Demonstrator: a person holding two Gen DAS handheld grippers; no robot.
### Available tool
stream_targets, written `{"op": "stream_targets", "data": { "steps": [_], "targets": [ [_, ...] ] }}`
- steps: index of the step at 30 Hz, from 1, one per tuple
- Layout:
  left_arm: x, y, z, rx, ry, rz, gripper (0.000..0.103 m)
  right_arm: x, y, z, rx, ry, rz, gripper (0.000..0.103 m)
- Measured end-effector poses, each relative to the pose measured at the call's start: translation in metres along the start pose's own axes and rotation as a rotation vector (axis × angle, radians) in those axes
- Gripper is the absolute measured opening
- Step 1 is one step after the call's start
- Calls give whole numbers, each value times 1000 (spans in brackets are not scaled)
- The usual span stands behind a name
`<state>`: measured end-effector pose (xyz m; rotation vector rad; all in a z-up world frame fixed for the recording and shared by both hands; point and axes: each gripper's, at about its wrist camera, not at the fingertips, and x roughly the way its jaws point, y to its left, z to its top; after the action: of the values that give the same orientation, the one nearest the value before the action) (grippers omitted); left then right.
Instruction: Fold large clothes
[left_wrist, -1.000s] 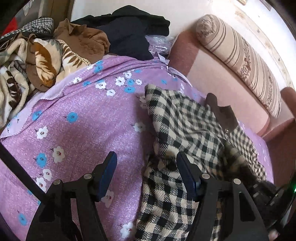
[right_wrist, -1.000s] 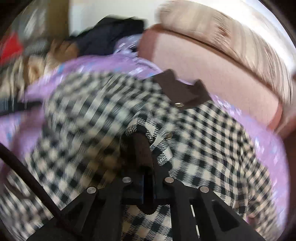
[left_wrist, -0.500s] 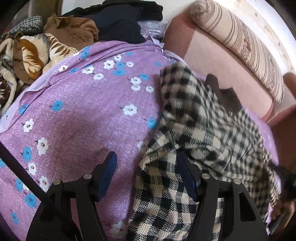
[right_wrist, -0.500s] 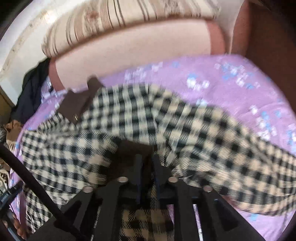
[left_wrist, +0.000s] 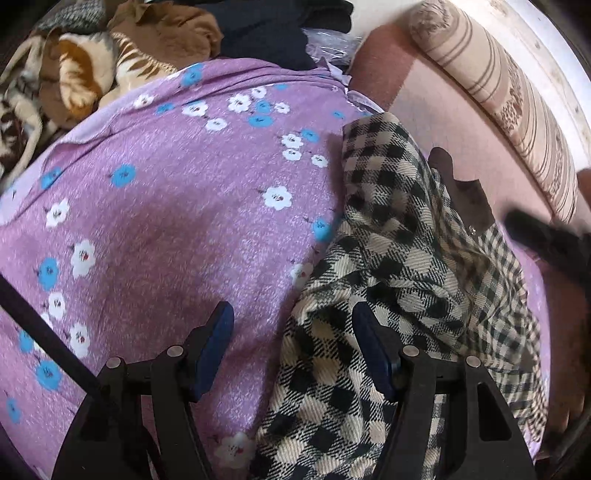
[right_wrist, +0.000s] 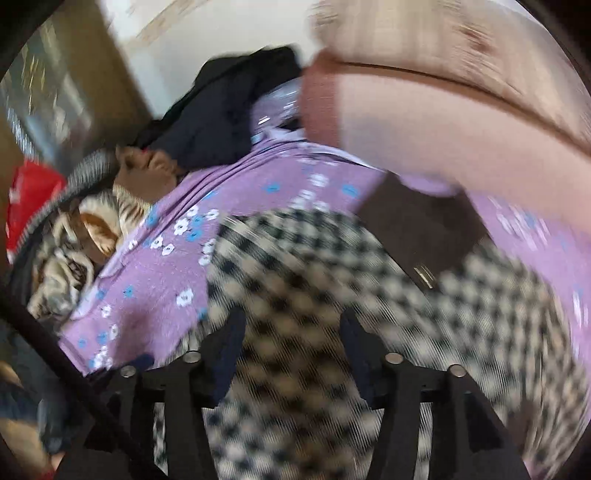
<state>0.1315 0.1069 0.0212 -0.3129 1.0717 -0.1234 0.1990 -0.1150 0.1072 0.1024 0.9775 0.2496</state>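
A black-and-cream checked coat (left_wrist: 399, 236) with a dark brown collar (left_wrist: 461, 192) lies crumpled on the right half of a purple flowered sheet (left_wrist: 166, 221). My left gripper (left_wrist: 291, 317) hangs open just over the coat's left edge, and cloth lies below the gap without touching the pads. The right wrist view is blurred. In it my right gripper (right_wrist: 293, 325) is over the checked coat (right_wrist: 332, 280), its jaws opening and gripping nothing. The collar (right_wrist: 421, 225) lies beyond it. The right gripper shows as a dark blur (left_wrist: 546, 247) at the right edge of the left wrist view.
A heap of clothes sits at the far left: a tiger-print blanket (left_wrist: 74, 74), a brown garment (left_wrist: 166, 29) and dark navy clothes (left_wrist: 273, 29). A pink sofa back (left_wrist: 424, 92) and a striped bolster (left_wrist: 517, 99) bound the right side. Something red (right_wrist: 29, 199) lies beyond the heap.
My right gripper was shut on a fold of the checked coat; it has let go, opened and swung across the coat. The left gripper sank a little and stayed open.
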Motion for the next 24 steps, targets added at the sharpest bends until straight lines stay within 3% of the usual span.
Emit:
{"op": "stream_targets", "data": {
  "steps": [5,8,9,10,11,15,19,21,24],
  "targets": [
    [-8,9,-9,-25,13,-24,65,55,47,46,-164,81,-25,68],
    [-15,22,-12,-63,13,-63,65,96,68,56,-263,166,-102,68],
    [-18,26,-12,-73,8,-68,65,109,73,56,-283,218,-118,62],
    [-21,31,-12,-81,-1,-67,65,120,76,57,-291,259,-106,19],
    [-24,36,-12,-88,-15,-54,65,128,78,56,-294,306,-99,4],
    [-33,55,-9,-120,-61,5,65,148,107,57,-368,327,-105,5],
    [-38,68,-5,-138,-86,36,65,166,127,68,-314,271,-71,5],
    [-38,69,-4,-134,-90,46,65,178,131,66,-291,256,-97,9],
    [-39,72,-5,-122,-93,68,65,164,132,64,-275,211,-69,26]
  ]
}}
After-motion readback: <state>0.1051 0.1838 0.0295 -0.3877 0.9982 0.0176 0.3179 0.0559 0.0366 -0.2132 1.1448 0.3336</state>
